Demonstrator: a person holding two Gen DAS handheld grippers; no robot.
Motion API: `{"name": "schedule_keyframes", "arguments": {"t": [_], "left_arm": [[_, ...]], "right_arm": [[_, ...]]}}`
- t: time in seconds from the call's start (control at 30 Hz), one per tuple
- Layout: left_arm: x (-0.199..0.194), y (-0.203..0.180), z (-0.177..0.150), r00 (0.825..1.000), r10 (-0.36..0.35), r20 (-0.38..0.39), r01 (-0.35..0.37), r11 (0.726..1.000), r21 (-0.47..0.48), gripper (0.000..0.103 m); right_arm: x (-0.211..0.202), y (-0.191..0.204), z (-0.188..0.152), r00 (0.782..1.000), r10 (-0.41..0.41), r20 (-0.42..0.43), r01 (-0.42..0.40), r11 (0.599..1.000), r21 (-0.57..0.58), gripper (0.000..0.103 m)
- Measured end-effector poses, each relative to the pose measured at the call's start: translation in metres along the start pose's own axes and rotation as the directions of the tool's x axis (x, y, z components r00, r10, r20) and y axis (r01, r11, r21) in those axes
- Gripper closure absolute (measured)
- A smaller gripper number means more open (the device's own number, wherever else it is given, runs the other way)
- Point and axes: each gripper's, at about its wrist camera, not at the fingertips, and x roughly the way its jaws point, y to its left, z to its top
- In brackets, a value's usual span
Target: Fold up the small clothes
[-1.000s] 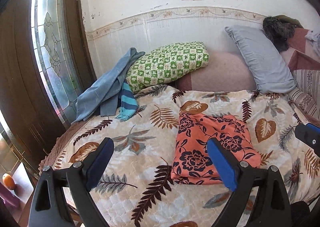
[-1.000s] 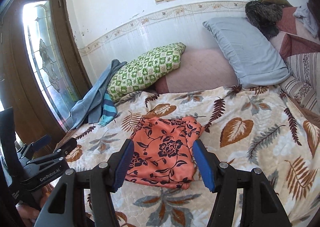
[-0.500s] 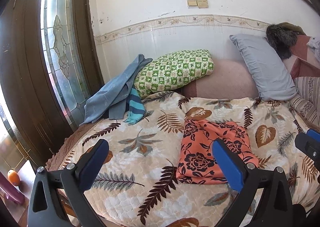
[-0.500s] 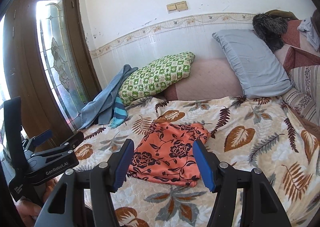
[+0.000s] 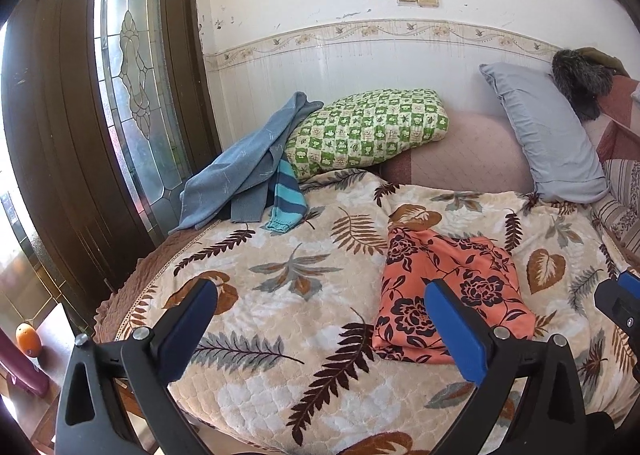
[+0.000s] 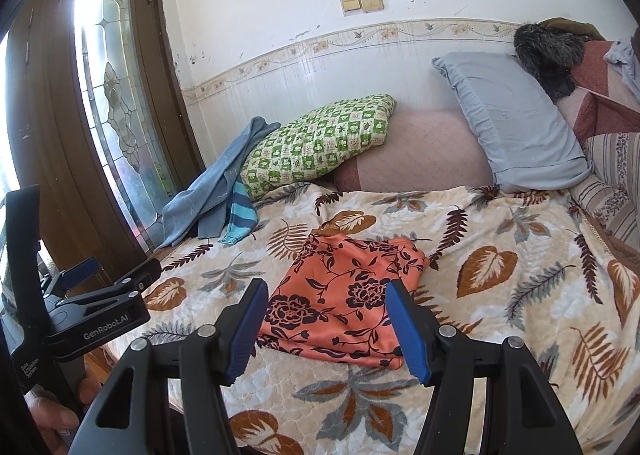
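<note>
Folded orange floral garment (image 6: pixel 344 295) on leaf-print bed (image 6: pixel 520 255); left hand-held gripper (image 5: pixel 320 331) and right hand-held gripper (image 6: pixel 326 331) both released, empty.

The left gripper (image 5: pixel 320 319) is a black plastic two-finger clamp — its blue rubber pads (image 5: pixel 456 331) are flat slabs, with silver screw heads (image 5: pixel 500 332) behind them. The right gripper (image 6: pixel 326 325) is built alike, with ribbed blue pads (image 6: pixel 408 331). At nine o'clock in the right wrist view, white "GenRobot.AI" lettering (image 6: pixel 105 329) marks a black body; bare fingers (image 6: pixel 54 415) show at seven.
</note>
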Motion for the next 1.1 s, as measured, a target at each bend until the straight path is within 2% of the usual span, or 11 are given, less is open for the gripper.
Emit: {"name": "schedule_keyframes", "arguments": {"t": [0.37,0.6,1.1], "left_arm": [[0.004,0.001,-0.004,1.0,-0.014,0.003,0.014,1.0,-0.001,0.0],[-0.005,0.006,-0.002,0.999,-0.012,0.04,0.013,0.999,-0.03,0.0],[-0.022,0.008,0.001,0.996,-0.032,0.089,0.034,0.999,-0.021,0.0]], "right_arm": [[0.019,0.0,-0.012,0.999,0.014,-0.053,-0.014,1.0,0.006,0.039],[0.02,0.002,-0.013,0.998,0.022,-0.053,-0.022,1.0,-0.001,0.039],[0.01,0.004,-0.011,0.999,0.033,-0.021,-0.033,0.999,-0.005,0.039]]}}
